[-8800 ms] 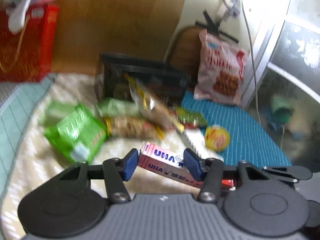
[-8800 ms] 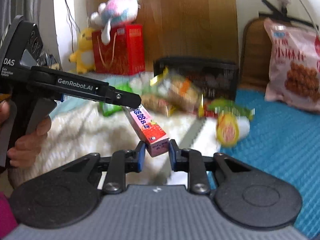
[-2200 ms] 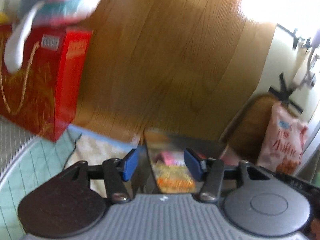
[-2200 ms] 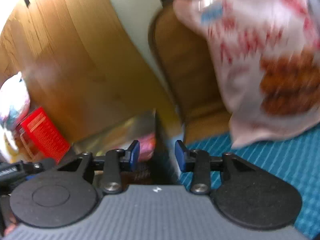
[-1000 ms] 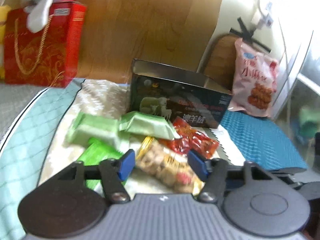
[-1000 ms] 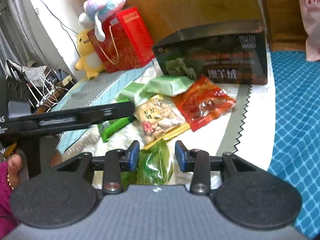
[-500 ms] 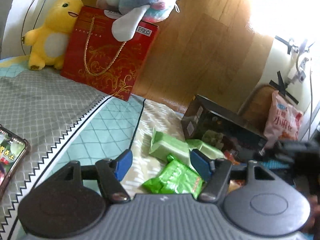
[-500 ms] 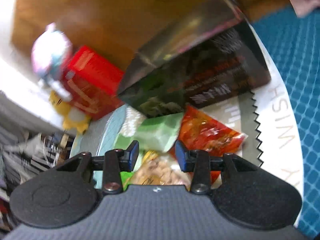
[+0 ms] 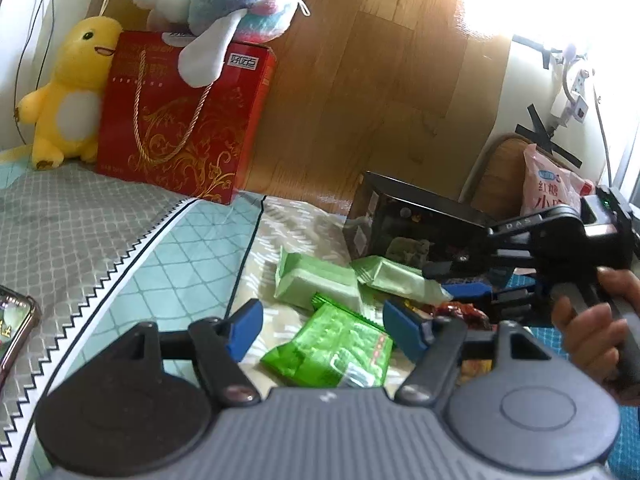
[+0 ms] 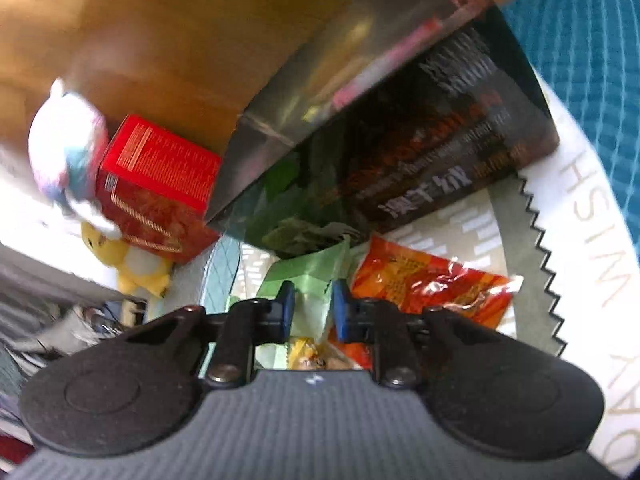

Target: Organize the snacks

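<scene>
A: Left to right, we see a plush yellow toy [image 9: 66, 92], a glossy red gift box [image 9: 182, 120], then crinkly snacks on the bed: a bright green foil packet [image 9: 334, 350] under our left claw [image 9: 322, 330], spread wide.

B: Our right claw [image 10: 311, 312], narrowly parted, straddles a pale green pack [image 10: 316, 276] before the dark open box [image 10: 400, 152], nearer than half a second ago.
</scene>
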